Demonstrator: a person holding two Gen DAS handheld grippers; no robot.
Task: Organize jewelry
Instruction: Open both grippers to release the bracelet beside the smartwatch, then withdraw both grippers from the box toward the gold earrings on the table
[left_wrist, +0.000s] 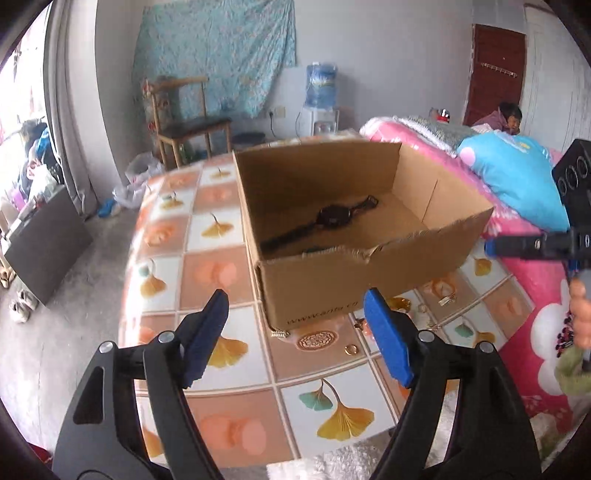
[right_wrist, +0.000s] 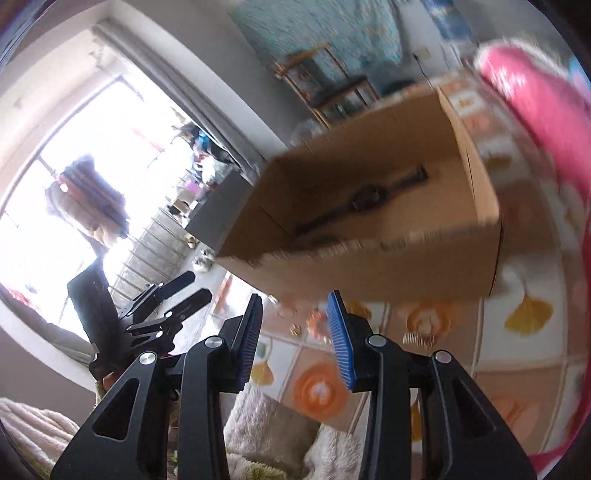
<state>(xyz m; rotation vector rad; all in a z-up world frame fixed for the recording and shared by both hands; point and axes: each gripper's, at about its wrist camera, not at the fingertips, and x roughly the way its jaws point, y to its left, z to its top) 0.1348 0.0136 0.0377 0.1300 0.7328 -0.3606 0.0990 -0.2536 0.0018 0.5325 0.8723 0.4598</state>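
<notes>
A black wristwatch (left_wrist: 334, 218) already lies on the floor of the open cardboard box (left_wrist: 369, 280), so part of the sorting looks done. Left out on the bench (left_wrist: 221, 266), just in front of the box, are a round patterned pendant (left_wrist: 317, 339), a small gold ring (left_wrist: 350, 349) and a few smaller gold pieces (left_wrist: 447, 300). The left hand-held gripper (left_wrist: 295, 332) hovers released and empty above them; the right hand-held gripper (right_wrist: 295, 332) is likewise parted, grasping nothing. A ginkgo-leaf checked cloth covers the bench; a pink bed (left_wrist: 546, 321), a wooden chair (left_wrist: 192, 122) and a water dispenser (left_wrist: 320, 99) stand around.
</notes>
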